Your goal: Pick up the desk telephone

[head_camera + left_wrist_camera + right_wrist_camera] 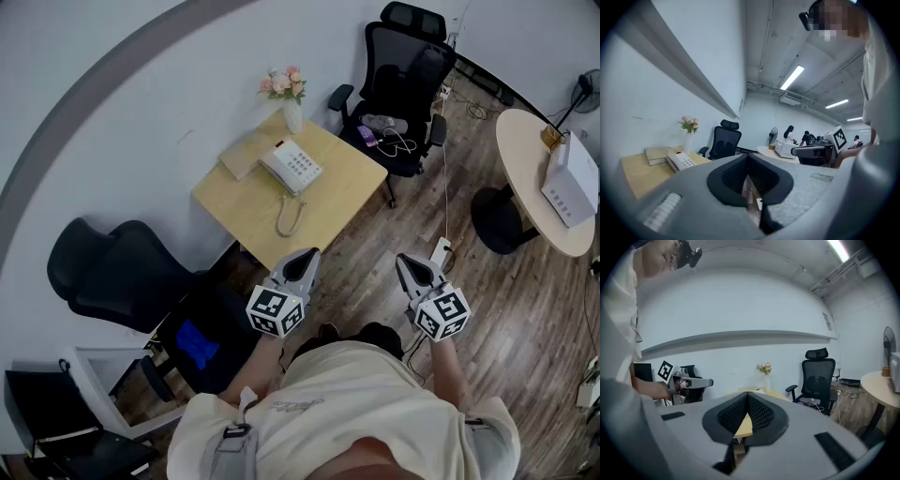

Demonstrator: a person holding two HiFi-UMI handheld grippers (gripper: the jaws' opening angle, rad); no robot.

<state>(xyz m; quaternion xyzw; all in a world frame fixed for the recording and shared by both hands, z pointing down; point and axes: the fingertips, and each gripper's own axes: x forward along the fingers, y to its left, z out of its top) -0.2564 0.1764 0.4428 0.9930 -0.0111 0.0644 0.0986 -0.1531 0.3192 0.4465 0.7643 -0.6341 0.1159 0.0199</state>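
Both pairs of jaws are clenched on nothing: on my left gripper [747, 159] and my right gripper [746, 401] the pads meet tip to tip. In the head view the two hang side by side, well short of the desk [342, 197]. The desk telephone [292, 167] sits on it near the flower vase [292, 111], its cord [289, 217] curling towards me. The left gripper view shows the desk telephone beside a book [657, 153]. The right gripper view shows only the flower vase and the desk edge.
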